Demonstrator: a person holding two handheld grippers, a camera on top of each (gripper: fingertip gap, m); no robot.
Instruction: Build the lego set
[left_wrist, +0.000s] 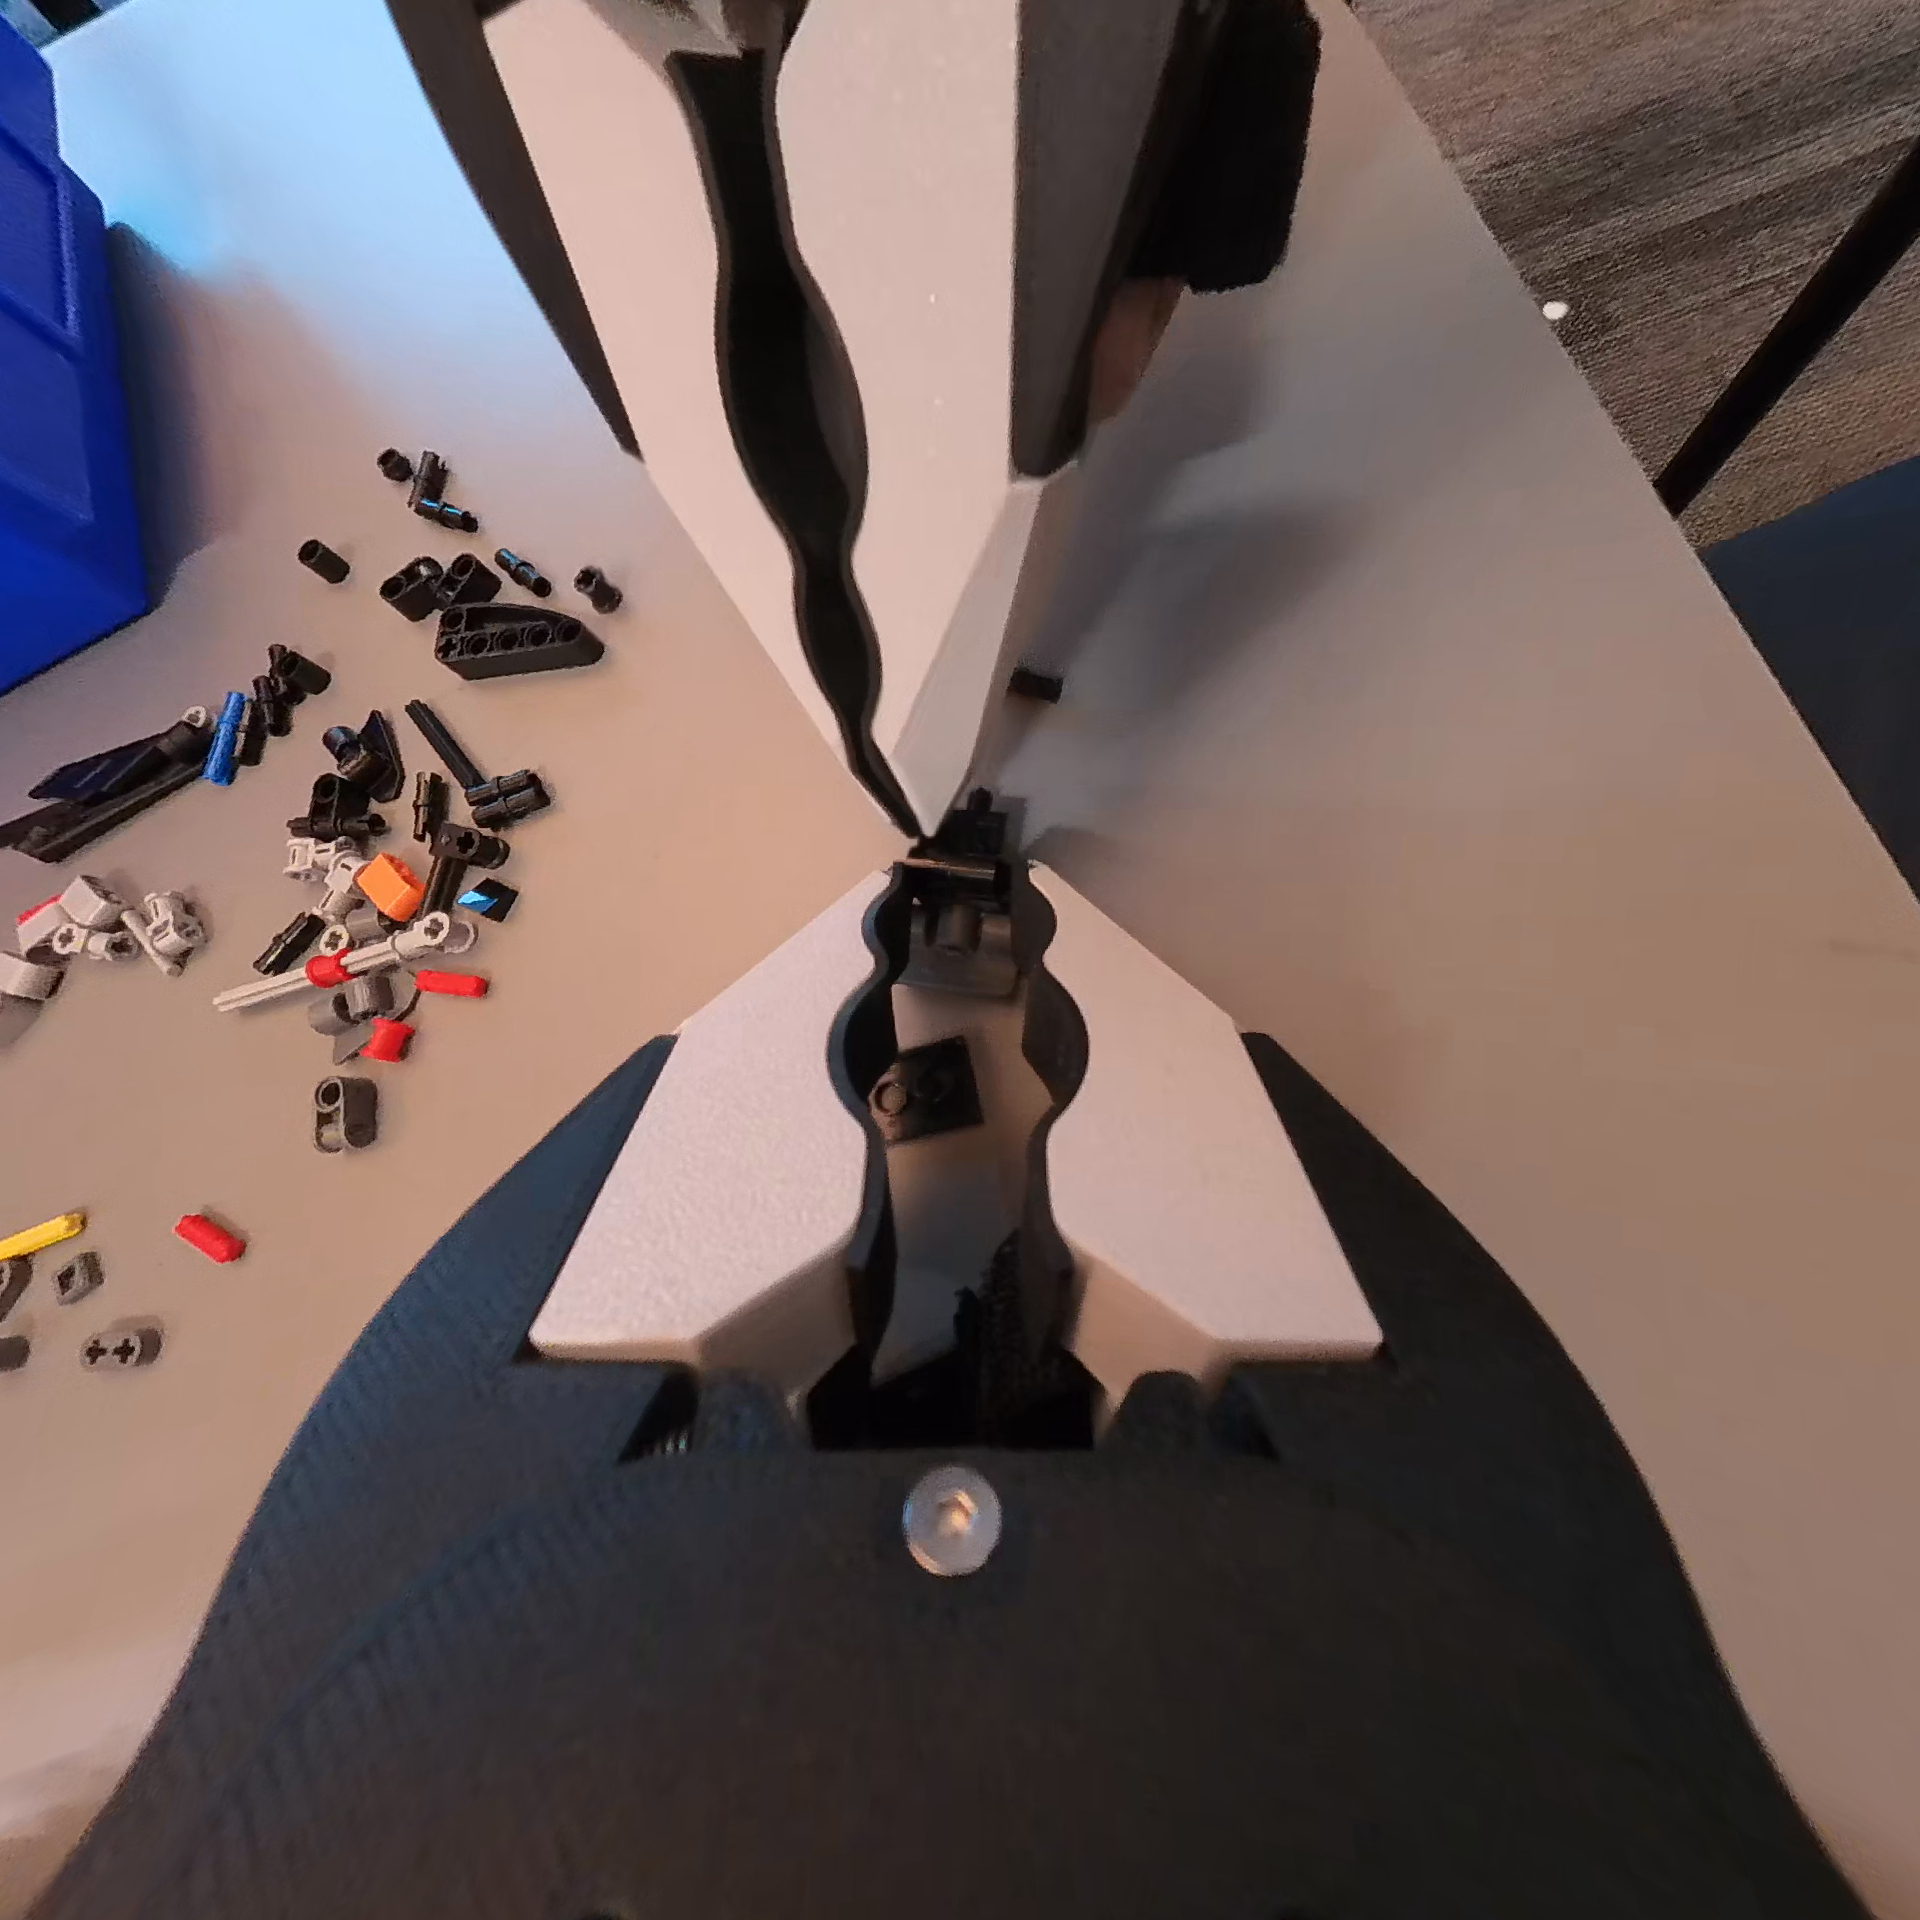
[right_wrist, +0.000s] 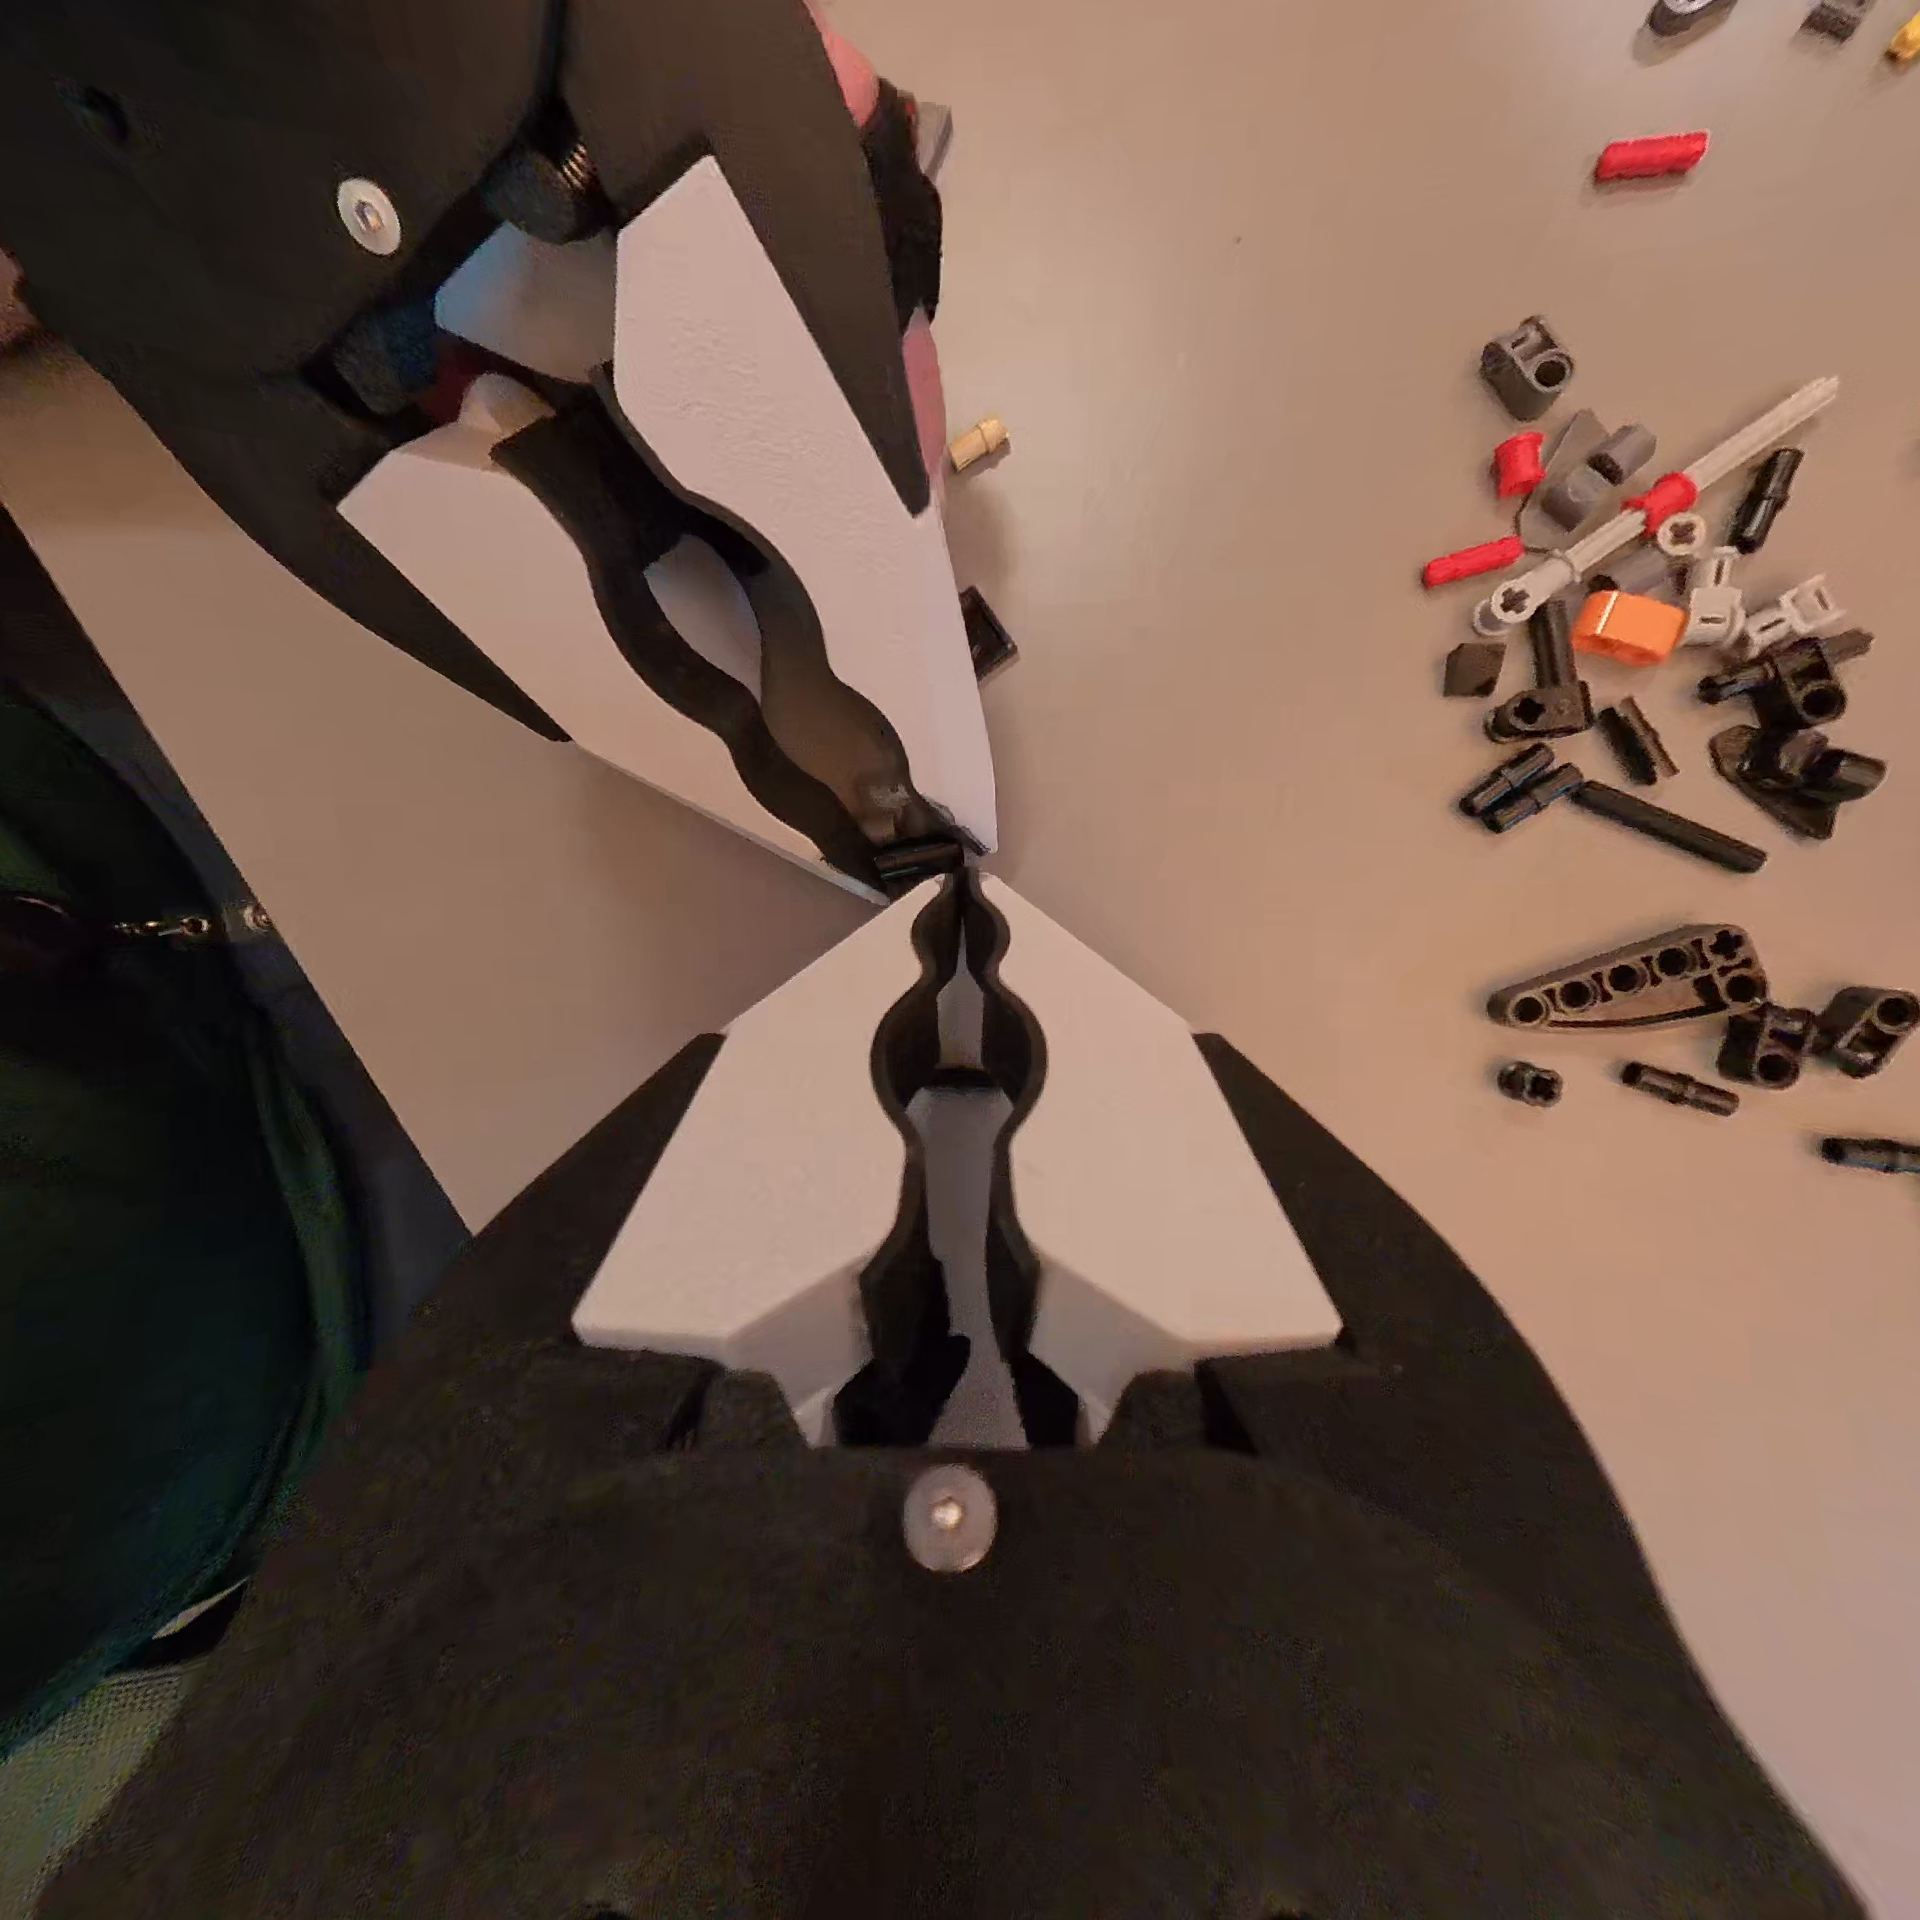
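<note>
We find the small black lego assembly (left_wrist: 961, 883) held above the table (left_wrist: 1455, 935), pinched at the tips of the left gripper (left_wrist: 961, 868), whose fingers are closed on it. In the right wrist view the same piece shows as a short black part (right_wrist: 914, 857) at that gripper's tips.

The right gripper (right_wrist: 961, 883) meets it tip to tip from the far side. Its fingers are drawn nearly together at the points. In the left wrist view a small black bit (left_wrist: 977, 816) sits right at those tips; we cannot tell whether it is held by them or belongs to the assembly.

Under the left gripper, seen between its fingers, a flat black plate (left_wrist: 930, 1091) lies on the table.

To the left in the left wrist view lies the loose parts pile (left_wrist: 364, 831): black pins and connectors, grey joints, an orange brick (left_wrist: 390, 883), red pieces, a long light-grey axle (left_wrist: 312, 977). A curved black beam (left_wrist: 514, 634) lies at its far edge. A red stud piece (left_wrist: 208, 1236) and a yellow axle (left_wrist: 42, 1236) lie nearer, apart from the pile.

A blue bin (left_wrist: 52, 416) stands at far left. A tan peg (right_wrist: 982, 442) lies alone beyond the left gripper in the right wrist view.
</note>
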